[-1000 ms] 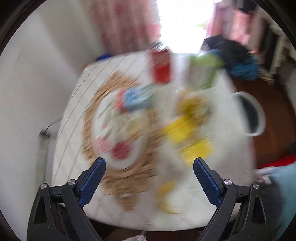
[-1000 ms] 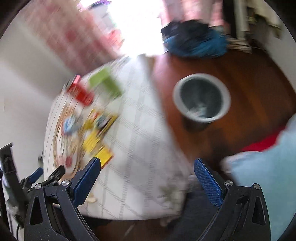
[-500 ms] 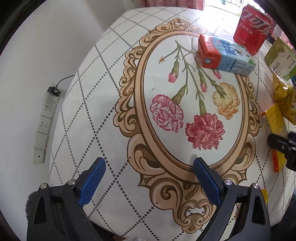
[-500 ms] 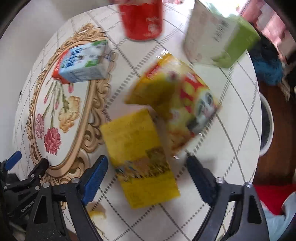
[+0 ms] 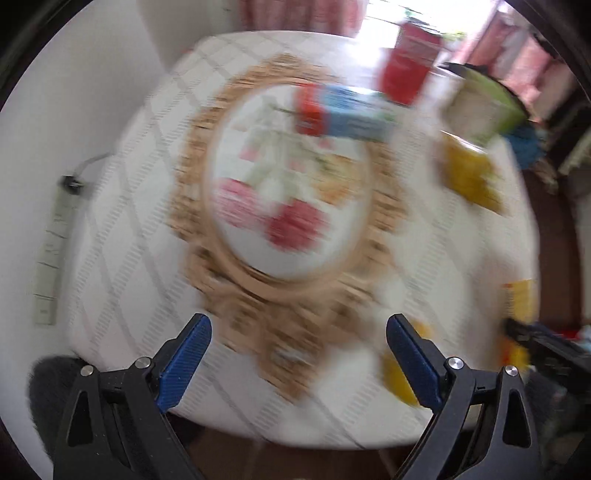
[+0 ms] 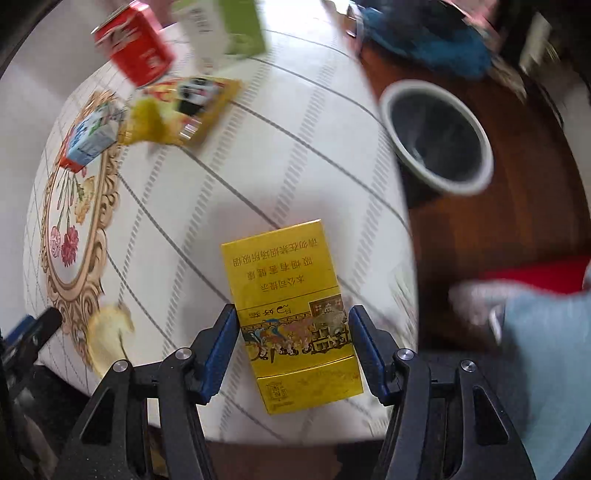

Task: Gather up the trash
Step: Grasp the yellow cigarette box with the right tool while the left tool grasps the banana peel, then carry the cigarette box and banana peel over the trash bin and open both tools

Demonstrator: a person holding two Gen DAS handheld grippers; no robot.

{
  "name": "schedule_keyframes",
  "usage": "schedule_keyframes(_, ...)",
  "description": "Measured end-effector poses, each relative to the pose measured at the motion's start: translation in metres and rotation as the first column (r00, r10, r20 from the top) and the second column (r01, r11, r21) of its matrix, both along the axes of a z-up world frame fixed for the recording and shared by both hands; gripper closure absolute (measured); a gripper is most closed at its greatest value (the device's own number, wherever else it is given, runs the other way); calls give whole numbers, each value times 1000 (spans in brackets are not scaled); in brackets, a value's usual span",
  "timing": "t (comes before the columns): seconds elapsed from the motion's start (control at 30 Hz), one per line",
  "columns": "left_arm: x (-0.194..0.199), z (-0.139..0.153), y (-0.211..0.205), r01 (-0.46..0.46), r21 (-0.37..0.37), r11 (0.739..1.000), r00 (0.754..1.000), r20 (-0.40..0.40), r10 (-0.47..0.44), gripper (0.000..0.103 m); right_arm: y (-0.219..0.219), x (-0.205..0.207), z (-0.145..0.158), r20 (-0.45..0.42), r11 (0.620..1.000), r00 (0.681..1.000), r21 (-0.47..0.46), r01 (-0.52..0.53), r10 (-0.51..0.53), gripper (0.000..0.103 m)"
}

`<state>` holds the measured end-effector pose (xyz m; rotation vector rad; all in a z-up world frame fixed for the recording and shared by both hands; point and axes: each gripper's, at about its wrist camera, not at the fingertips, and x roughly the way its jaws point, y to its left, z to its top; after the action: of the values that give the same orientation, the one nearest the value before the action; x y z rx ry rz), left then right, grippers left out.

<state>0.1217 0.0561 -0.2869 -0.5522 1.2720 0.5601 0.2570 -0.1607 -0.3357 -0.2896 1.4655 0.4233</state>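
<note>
my right tool [image 6: 291,336] has its blue pads closed on a yellow cigarette pack [image 6: 291,314], one pad against each long side near the pack's near end. the pack sits lifted over the near edge of the worktop [image 6: 258,166], its far end pointing away from me. chinese characters run across its face in rows, upside down from my view, too small for me to read surely; a coloured picture band crosses it between the pads.

my left tool [image 5: 295,343] hangs wide open with nothing between its pads, over the near edge of the worktop; that view is badly blurred.

farther out on the right view, a yellow snack bag [image 6: 184,110] lies at the far left, with a red can [image 6: 133,48] and a green and white carton [image 6: 221,29] beyond it, and a blue and white milk carton [image 6: 92,136] on its side to the left. their print is too blurred to read. a yellowish peel [image 6: 107,332] lies at the near left edge.

the worktop is round, covered in a white diamond-lined cloth with a gold oval frame and carnations. to the right, on the dark wood floor, stands a pale-rimmed bin [image 6: 436,136], well apart from the pack. a blue fabric heap [image 6: 424,40] lies beyond it.
</note>
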Motion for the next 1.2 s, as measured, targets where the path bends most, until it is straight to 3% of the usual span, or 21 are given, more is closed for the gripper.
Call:
schedule_keyframes(0.13, 20, -11, -47, 109, -86, 990, 994, 9, -108, 7, -25, -13, -5, -20, 999, 999, 25, 45, -44, 40)
schedule_keyframes(0.17, 22, -16, -53, 123, -84, 989, 992, 5, -123, 16, -25, -15, -6, -21, 999, 999, 25, 39, -39, 40)
schedule_keyframes(0.2, 24, -22, -57, 132, -81, 988, 991, -5, -133, 37, -24, -19, -9, -22, 999, 999, 23, 31, -31, 40)
schedule_keyframes(0.23, 27, -27, -57, 133, -84, 988, 990, -23, -136, 50, -23, -20, -10, -20, 1000, 1000, 16, 22, -22, 40)
schedule_keyframes(0.27, 28, -33, -57, 130, -90, 987, 990, -34, -134, 70, -21, -24, -13, -16, 1000, 1000, 6, 13, -13, 40)
schedule_keyframes(0.33, 26, -31, -56, 124, -52, 991, 992, -15, -125, 77, -28, -27, -14, -12, 1000, 1000, -14, 4, -4, 39)
schedule_keyframes(0.4, 26, -31, -58, 134, -26, 991, 991, -23, -135, 91, -25, -29, -16, 2, 999, 1000, -36, -19, 19, 39)
schedule_keyframes(0.57, 21, -29, -59, 132, -4, 991, 991, -17, -132, 93, -18, -35, -17, 40, 994, 997, -82, -70, 73, 37)
schedule_keyframes(0.93, 6, -9, -61, 144, 52, 988, 990, -2, -144, 95, -13, -36, -4, 61, 997, 995, -32, -72, 74, 42)
schedule_keyframes(1.2, 24, 52, -57, 160, 124, 979, 980, 97, -173, 95, -24, -5, 61, 143, 992, 990, 121, -25, 7, 43)
